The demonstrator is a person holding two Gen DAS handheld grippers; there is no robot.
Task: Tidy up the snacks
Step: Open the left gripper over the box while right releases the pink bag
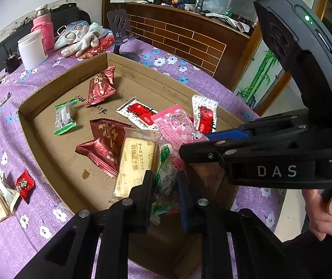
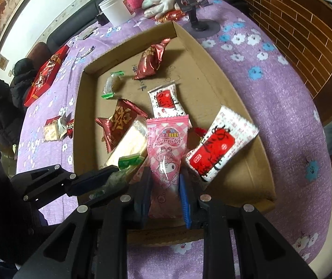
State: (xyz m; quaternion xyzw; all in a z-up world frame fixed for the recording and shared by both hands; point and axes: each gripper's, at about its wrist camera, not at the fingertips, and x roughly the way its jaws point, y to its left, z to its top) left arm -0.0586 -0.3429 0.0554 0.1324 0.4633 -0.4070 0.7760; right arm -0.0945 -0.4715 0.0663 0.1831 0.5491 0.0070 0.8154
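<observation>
Snack sorting partly done: most packets are lying in the cardboard tray.
Left gripper is pinching a green-wrapped candy, right gripper is gripping a pink packet, both over the tray; three snacks are waiting on the desk.

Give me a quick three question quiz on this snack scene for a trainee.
1. True or false: the left tool grips a green packet.
2. Which packet does the right tool grip? A pink, B dark red, C green.
3. Fill in: most snacks lie in a cardboard ____.

Key: 1 true. 2 A, the pink packet. 3 tray.
</observation>
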